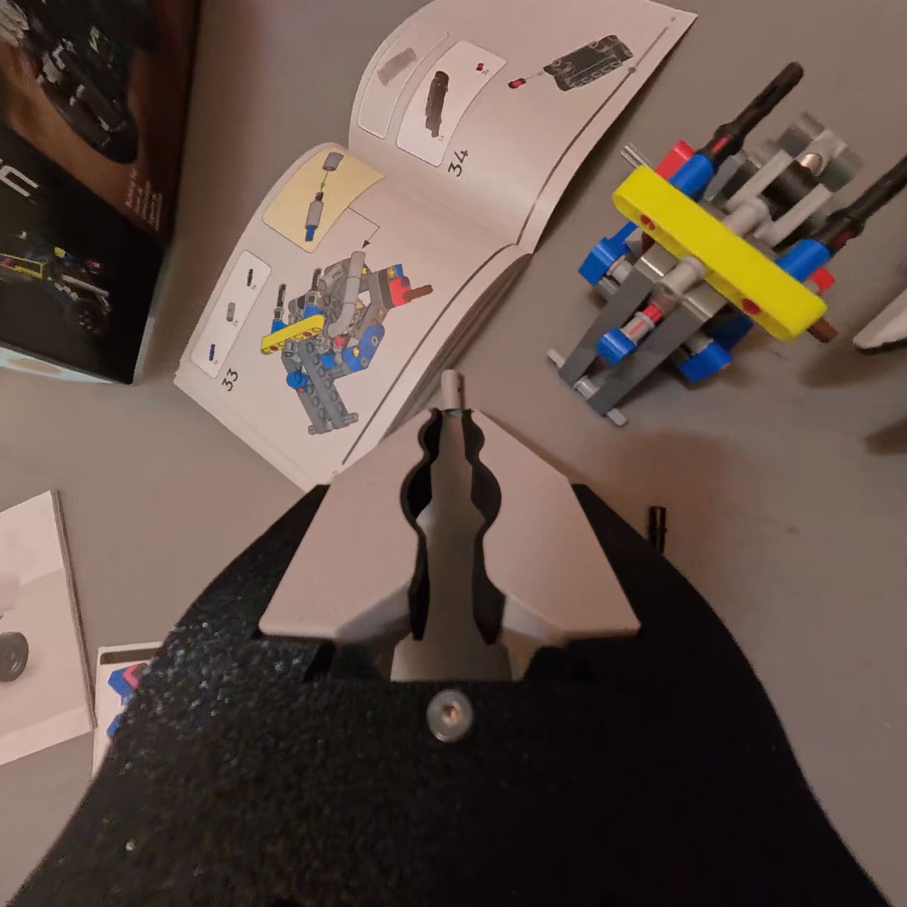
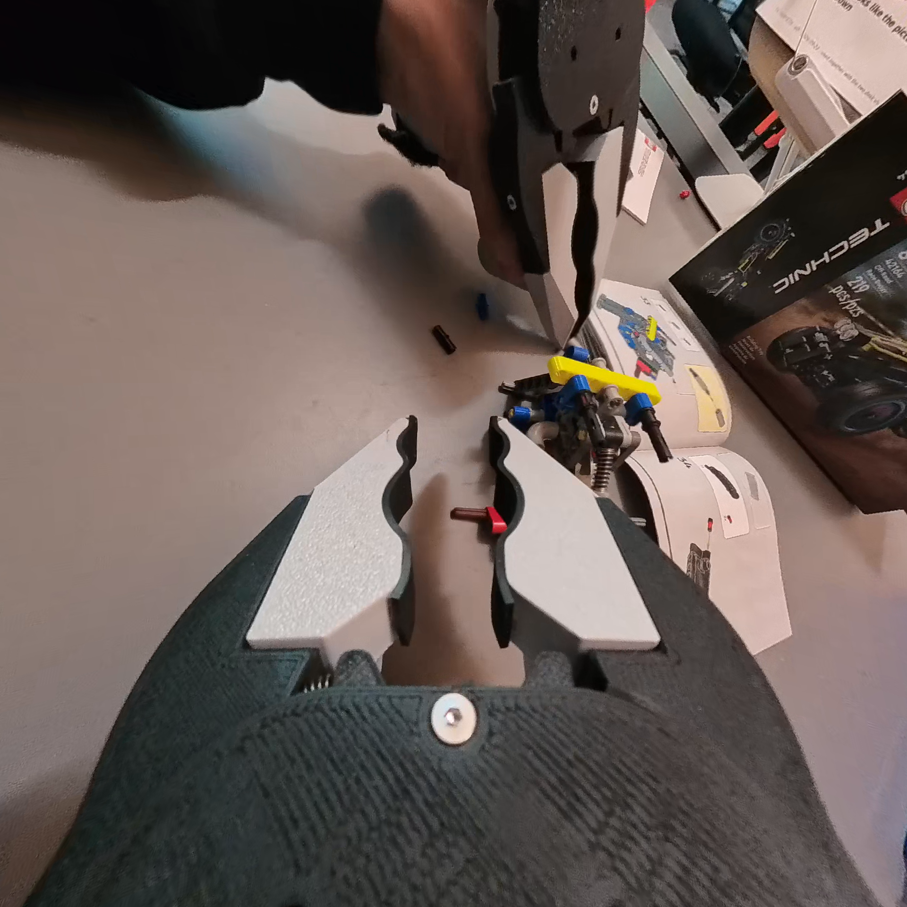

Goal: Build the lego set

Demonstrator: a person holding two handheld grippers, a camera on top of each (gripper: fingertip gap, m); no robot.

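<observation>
My left jaws are clamped on a small light grey peg, its tip poking out past the fingertips at the centre of the left wrist view. Just beyond it, an open instruction booklet spreads across the upper middle of the frame, lying on the grey worktop. To the upper right stands a partly built brick model with a yellow beam across it, blue connectors and black axles.

My right jaws stand apart, holding nothing. A small brown and red pin lies on the worktop between them, near the right-hand pad, in the centre of the right wrist view. The model sits just past the right fingertip. Further up lie a loose black pin and a small blue piece.

Only a short length of the peg seems to be gripped, so I judge it could twist or slip out if pushed against the model at an angle. The model is unsupported and could tip or slide.

The one container, a dark product box at the right edge of that view, looks closed; I cannot tell its contents.
</observation>
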